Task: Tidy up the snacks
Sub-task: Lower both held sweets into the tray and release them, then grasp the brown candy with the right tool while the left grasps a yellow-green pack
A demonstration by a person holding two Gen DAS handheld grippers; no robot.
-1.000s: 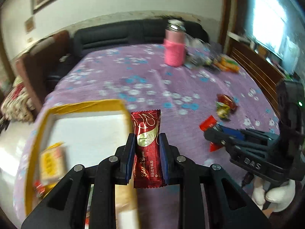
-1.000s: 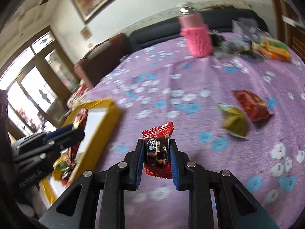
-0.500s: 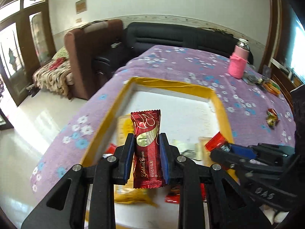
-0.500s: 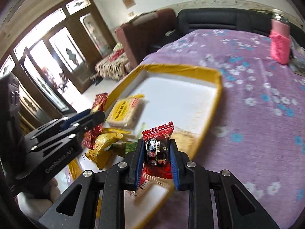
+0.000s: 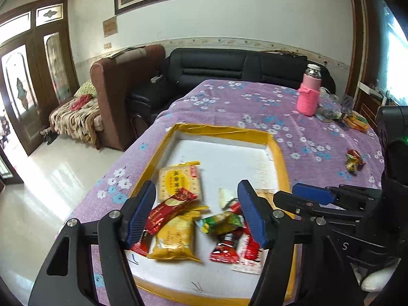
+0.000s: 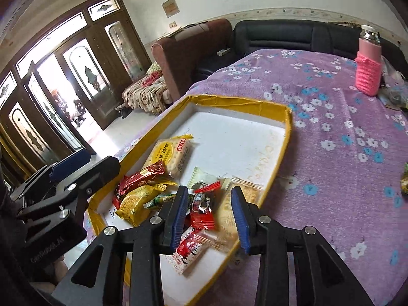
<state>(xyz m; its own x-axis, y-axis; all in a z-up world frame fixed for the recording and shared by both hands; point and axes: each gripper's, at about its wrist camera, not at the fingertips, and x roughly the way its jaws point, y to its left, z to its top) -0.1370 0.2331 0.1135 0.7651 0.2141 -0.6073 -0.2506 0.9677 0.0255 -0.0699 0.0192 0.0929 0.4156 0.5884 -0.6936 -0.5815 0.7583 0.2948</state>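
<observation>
A white tray with a yellow rim [image 5: 221, 130] [image 6: 237, 102] lies on the purple flowered tablecloth and holds several snack packets. My left gripper [image 5: 196, 214] is open above the tray's near end; the long dark-red bar [image 5: 169, 210] [image 6: 140, 178] lies loose on a yellow packet [image 5: 173, 239] between its fingers. My right gripper [image 6: 207, 216] is open over the tray's near right side; the small red candy [image 6: 202, 210] lies loose below it, also seen in the left wrist view [image 5: 225, 248]. A cracker pack [image 5: 179, 181] [image 6: 168, 153] lies further in.
A pink-sleeved bottle [image 5: 308, 94] [image 6: 368, 68] stands at the table's far right. Two loose candies [image 5: 354, 159] lie on the cloth right of the tray, more clutter [image 5: 354, 121] behind. A black sofa [image 5: 229, 68] and brown armchair [image 5: 122, 89] stand beyond the table.
Both grippers have opened over the tray. The dark-red bar has left the left gripper and the red candy has left the right gripper; both now lie among the packets.
</observation>
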